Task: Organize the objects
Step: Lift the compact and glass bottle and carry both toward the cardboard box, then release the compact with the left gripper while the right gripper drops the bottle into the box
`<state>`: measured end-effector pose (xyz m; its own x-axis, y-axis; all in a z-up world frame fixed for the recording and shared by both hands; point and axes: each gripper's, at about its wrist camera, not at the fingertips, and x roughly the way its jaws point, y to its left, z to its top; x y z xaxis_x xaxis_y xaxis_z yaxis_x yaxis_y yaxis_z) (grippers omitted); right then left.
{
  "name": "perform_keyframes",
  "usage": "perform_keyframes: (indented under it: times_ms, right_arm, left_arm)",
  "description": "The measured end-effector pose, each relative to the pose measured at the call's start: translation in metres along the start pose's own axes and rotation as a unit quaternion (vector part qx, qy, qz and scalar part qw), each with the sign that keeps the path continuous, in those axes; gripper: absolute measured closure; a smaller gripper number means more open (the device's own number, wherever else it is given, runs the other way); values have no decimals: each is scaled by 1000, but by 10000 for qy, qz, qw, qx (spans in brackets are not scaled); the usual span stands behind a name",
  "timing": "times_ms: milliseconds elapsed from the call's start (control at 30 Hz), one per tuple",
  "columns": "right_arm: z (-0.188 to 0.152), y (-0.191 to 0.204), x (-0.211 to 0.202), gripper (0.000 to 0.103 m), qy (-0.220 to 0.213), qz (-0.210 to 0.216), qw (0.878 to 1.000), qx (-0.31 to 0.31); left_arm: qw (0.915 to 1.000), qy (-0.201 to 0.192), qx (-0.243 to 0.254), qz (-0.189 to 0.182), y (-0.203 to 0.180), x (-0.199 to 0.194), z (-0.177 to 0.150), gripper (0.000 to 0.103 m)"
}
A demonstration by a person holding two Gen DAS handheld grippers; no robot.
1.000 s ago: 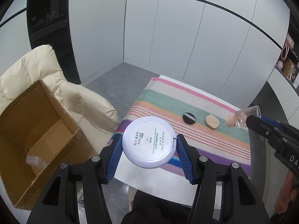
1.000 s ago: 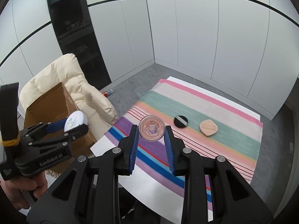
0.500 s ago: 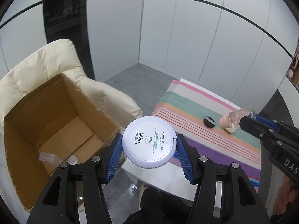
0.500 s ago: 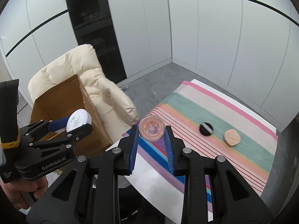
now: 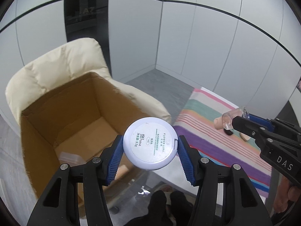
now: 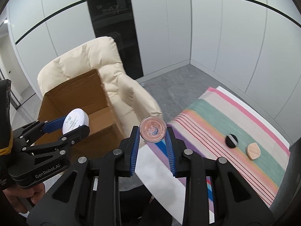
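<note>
My left gripper [image 5: 150, 146] is shut on a round white powder compact [image 5: 150, 143], its labelled face toward the camera, held in the air just past the near right edge of an open cardboard box [image 5: 62, 116]. In the right wrist view the same compact [image 6: 75, 119] hangs over the box [image 6: 79, 101]. My right gripper [image 6: 152, 131] is shut on a small clear bottle with peach liquid [image 6: 152, 129], seen end-on, above the gap between chair and table. From the left wrist view that bottle [image 5: 228, 119] juts sideways from the right gripper's fingers [image 5: 250, 126].
The box sits on a cream padded armchair [image 6: 97, 60]. A striped cloth [image 6: 235, 131] covers the table at right, with a black round puff [image 6: 231, 141] and a beige sponge [image 6: 253, 150] on it. A clear plastic piece [image 5: 68, 158] lies in the box bottom. A hand [image 6: 24, 194] holds the left gripper.
Both grippers have swung left from over the striped table toward the chair. The box has come toward the middle of both views; the compact and bottle stay gripped.
</note>
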<state>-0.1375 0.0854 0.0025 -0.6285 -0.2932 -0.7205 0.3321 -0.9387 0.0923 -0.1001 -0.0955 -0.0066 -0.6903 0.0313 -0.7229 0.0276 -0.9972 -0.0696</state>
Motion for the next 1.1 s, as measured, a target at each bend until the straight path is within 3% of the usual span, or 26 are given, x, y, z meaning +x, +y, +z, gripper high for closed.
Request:
perform_keyframes:
  times_ms: [833,1100]
  right_arm:
    - [22,125,40,74,73,748,9935,-861]
    - [22,157,54,74,190,864,9899,-1103]
  left_arm:
    - [9950,-200,-480,850,103,-20,-19,44]
    - [9942,-90,-655,844,127,-19,-27,44]
